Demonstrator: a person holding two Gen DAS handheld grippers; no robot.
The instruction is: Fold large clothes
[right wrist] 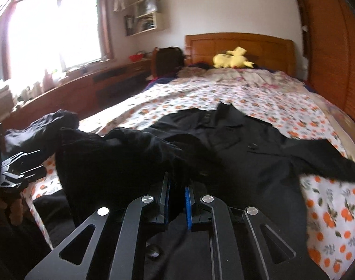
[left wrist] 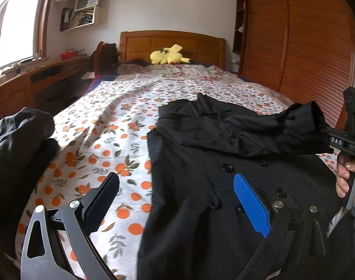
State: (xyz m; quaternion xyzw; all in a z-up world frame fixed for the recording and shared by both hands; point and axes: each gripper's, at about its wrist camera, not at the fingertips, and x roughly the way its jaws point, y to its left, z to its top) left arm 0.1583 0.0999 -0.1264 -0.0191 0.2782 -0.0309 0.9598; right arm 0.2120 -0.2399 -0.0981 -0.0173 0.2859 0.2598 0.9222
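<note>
A black coat (left wrist: 224, 186) lies buttoned side up on the bed (left wrist: 107, 121), toward its right edge and foot. The right gripper (right wrist: 177, 200) is clamped on a sleeve (right wrist: 121, 154) of the coat and holds it raised above the garment. The left gripper (left wrist: 177, 200) hovers with its jaws wide apart and nothing between them, above the coat's left edge. A yellow plush toy (left wrist: 169, 56) lies by the headboard.

coat (left wrist: 224, 198): matt black cloth | headboard (left wrist: 172, 44): glossy wood | sheet (left wrist: 112, 116): printed cloth

Coat (left wrist: 224, 163) hem cut off — shelf items (left wrist: 80, 15) indistinct.
</note>
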